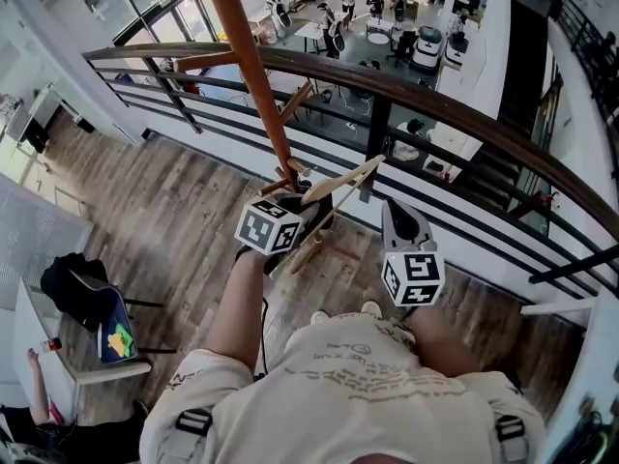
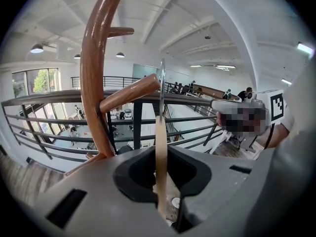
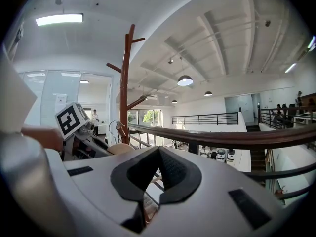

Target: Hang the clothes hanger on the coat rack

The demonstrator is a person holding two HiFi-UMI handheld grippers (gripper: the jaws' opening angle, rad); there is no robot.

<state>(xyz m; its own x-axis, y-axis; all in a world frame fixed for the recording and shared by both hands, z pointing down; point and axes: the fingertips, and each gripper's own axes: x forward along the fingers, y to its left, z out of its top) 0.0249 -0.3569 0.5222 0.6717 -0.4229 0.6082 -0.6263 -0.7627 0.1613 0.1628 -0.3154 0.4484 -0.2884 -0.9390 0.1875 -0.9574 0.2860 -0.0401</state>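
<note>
My left gripper [image 2: 162, 180]: matt grey plastic shell. Clothes hanger [image 2: 160, 147]: pale wood, matt, smooth, with a shiny metal hook [image 2: 162, 85]. Coat rack [image 2: 93, 78]: red-brown wood, glossy lacquer. Railing [image 1: 455, 114] behind the coat rack: dark smooth wooden handrail, black metal bars.

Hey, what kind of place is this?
Probably an office mezzanine: a railing overlooks desks and chairs downstairs, with a wooden coat rack beside it.

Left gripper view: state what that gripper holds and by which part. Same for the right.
The left gripper is shut on the clothes hanger, gripping its wooden body just below the metal hook. The right gripper holds nothing; its jaws are together.
</note>
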